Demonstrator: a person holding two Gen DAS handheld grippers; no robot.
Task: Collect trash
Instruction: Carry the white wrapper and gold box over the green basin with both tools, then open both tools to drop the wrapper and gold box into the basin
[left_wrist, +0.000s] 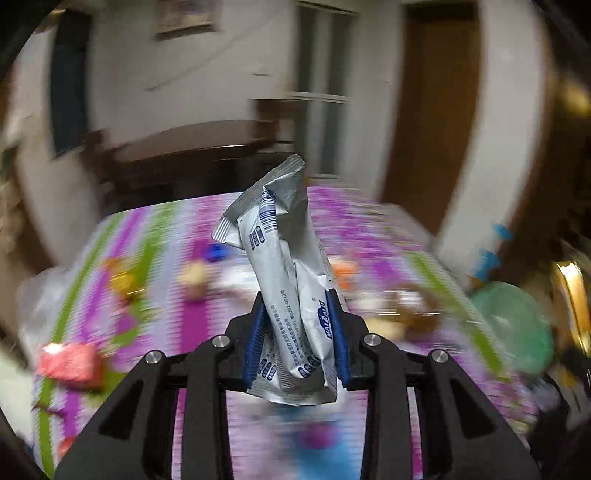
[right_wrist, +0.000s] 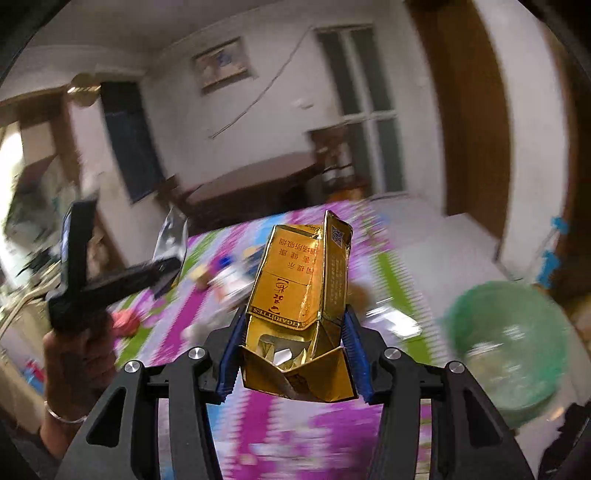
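Left wrist view: looks forward along the left tool (left_wrist: 297, 332), close above the surface (left_wrist: 155, 229).
Right wrist view: same direction, from the right tool (right_wrist: 293, 354).
Shared: surface, green basin (right_wrist: 509, 347), far wall.

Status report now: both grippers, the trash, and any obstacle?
Left gripper shut on silver wrapper. Right gripper shut on gold cigarette pack. Green bin at right. No obstacle seen.

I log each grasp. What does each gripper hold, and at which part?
Left gripper: silver wrapper, by its lower part. Right gripper: gold cigarette box, by its crushed lower end.
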